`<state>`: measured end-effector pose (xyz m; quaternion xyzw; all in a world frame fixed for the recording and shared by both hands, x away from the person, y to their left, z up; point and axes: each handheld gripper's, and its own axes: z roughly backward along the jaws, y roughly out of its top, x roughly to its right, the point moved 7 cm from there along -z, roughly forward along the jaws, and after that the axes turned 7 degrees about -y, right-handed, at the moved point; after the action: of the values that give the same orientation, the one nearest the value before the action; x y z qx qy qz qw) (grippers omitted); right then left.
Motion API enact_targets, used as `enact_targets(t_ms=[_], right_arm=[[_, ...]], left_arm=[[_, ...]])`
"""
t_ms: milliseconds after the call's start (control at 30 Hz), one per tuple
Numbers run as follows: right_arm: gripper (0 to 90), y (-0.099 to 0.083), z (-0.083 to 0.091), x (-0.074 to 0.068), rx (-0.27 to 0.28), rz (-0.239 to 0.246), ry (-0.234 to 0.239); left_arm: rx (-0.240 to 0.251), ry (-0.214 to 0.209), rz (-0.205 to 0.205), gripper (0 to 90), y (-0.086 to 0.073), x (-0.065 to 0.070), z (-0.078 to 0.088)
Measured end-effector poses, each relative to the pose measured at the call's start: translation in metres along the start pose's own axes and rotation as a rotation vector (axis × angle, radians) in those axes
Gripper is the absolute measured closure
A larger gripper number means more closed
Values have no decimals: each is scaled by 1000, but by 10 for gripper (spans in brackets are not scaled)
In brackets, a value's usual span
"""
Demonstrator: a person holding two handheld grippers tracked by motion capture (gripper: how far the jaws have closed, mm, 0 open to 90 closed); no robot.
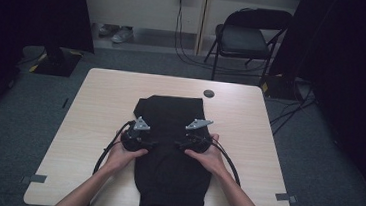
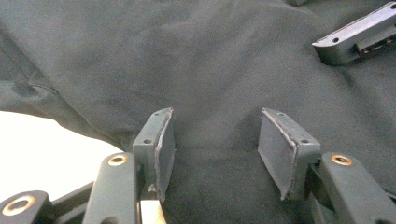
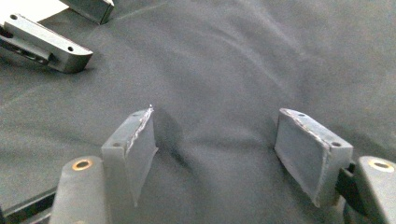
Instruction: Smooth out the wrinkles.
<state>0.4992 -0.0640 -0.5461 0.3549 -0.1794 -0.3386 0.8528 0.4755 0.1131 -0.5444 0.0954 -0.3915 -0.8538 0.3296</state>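
Two grippers worked over a folded black cloth garment (image 1: 172, 147) lying lengthwise down the pale wooden table (image 1: 100, 106) | we held left gripper (image 2: 215, 149) and right gripper (image 3: 215, 154) mid-garment, facing inward, equally near | both stood parted, pads empty, cloth directly beneath

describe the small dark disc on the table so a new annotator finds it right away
Start at the light wooden table and the black garment spread down its middle. Look just past the garment's far right corner, toward the folding chair: the round dark disc lies there on bare wood, the only small round thing on the tabletop.
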Motion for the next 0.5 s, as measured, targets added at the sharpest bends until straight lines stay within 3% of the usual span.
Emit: enact_targets(t_ms=[200, 367, 433, 500], right_arm=[[289, -13, 13, -5, 32, -5, 4], [289, -23, 23, -7, 33, -6, 1], [289, -25, 26, -9, 30, -6, 0], [289, -27, 28, -10, 31, -6, 1]], left_arm=[[14, -25, -24, 423, -2, 14, -2], [24, -79, -21, 398, -2, 22, -2], [24, -107, 19, 397, -1, 23, -1], [39, -98, 12, 403, 3, 24, 1]])
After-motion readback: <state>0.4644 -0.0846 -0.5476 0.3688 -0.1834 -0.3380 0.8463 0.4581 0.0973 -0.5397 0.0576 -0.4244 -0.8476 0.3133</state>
